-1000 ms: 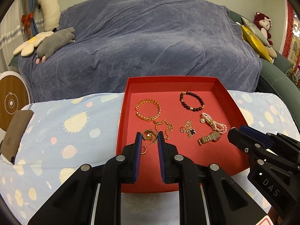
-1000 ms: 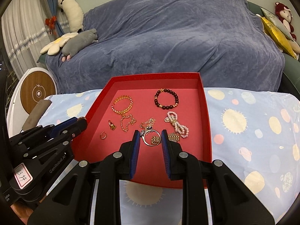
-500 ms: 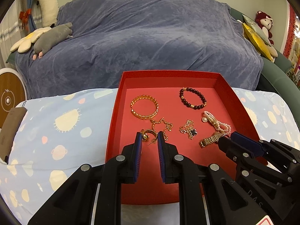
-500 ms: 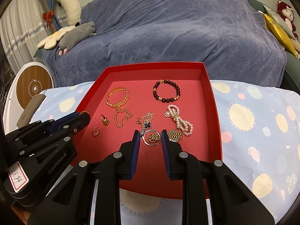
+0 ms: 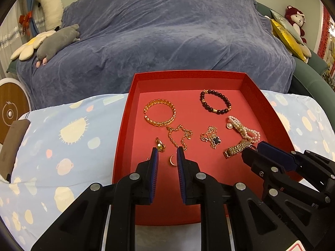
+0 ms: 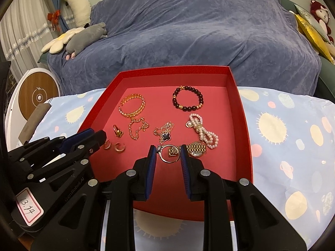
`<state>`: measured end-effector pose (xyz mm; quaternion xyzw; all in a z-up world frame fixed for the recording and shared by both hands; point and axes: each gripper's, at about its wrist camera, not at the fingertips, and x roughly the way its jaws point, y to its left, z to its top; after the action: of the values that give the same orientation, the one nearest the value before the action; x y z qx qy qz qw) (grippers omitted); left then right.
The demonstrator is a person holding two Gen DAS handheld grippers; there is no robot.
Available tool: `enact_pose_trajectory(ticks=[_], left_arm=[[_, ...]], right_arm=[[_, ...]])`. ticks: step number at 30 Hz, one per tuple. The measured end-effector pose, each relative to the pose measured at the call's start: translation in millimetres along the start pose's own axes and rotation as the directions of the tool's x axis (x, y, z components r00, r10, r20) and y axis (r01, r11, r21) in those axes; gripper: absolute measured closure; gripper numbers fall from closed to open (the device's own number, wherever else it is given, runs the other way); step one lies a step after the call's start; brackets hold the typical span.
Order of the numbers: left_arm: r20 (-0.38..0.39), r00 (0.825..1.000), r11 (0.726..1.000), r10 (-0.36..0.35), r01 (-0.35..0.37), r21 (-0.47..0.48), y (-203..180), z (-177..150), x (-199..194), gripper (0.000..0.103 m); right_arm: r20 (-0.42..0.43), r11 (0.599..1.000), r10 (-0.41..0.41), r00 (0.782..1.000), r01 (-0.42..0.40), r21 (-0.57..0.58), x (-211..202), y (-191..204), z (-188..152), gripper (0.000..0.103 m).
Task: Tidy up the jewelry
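Both grippers have eased back from the red cardboard tray [image 5: 125,125]; left gripper [image 5: 166,156] straddles a small gold ear cuff [image 5: 172,160], right gripper [image 6: 168,153] a silver ring [image 6: 167,153], both narrowly parted, gripping nothing; next, pinch precisely.

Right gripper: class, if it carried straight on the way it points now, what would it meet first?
Probably the silver ring lying on the red tray floor, framed between the right gripper pads; the gold watch lies just right of that line. Depth is uncertain.

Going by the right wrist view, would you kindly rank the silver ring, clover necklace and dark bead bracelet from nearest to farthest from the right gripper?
1. Silver ring, between the right gripper jaws.
2. Clover necklace, just beyond, mid-tray.
3. Dark bead bracelet, near the tray's far wall.
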<state>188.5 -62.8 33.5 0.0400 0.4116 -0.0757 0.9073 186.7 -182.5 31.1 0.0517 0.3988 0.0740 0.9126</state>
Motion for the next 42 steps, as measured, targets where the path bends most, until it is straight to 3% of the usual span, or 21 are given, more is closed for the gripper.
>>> enact_pose_trajectory(ticks=[3,5,8,25,30,37,42], left_arm=[[0.002,1.000,1.000,-0.001,0.001,-0.002,0,0,0,0.085],[0.002,1.000,1.000,0.007,-0.007,-0.003,-1,0,-1,0.074],[0.002,1.000,1.000,0.018,-0.018,-0.011,1,0,-2,0.069],[0.000,0.999,0.999,0.036,-0.035,-0.030,1,1,-10,0.065],[0.004,0.999,0.997,0.045,-0.045,-0.057,11,0,-22,0.051],[0.032,0.994,0.993,0.100,-0.098,-0.059,26,-21,-54,0.036],[0.020,0.994,0.990,0.104,-0.101,-0.095,37,-38,-70,0.036]], right_arm=[[0.002,1.000,0.001,1.000,-0.001,-0.003,-1,1,0,0.080],[0.006,1.000,-0.003,1.000,0.003,-0.004,-2,2,0,0.080],[0.008,1.000,-0.006,1.000,0.006,-0.001,-3,3,1,0.079],[0.004,1.000,-0.016,1.000,0.016,0.016,-10,1,1,0.078],[0.036,0.998,-0.013,0.999,0.011,0.057,-29,-6,0,0.053],[0.064,0.994,-0.009,0.998,0.002,0.108,-58,-8,-12,0.042],[0.065,0.995,-0.049,0.997,0.043,0.088,-71,-3,-25,0.039]])
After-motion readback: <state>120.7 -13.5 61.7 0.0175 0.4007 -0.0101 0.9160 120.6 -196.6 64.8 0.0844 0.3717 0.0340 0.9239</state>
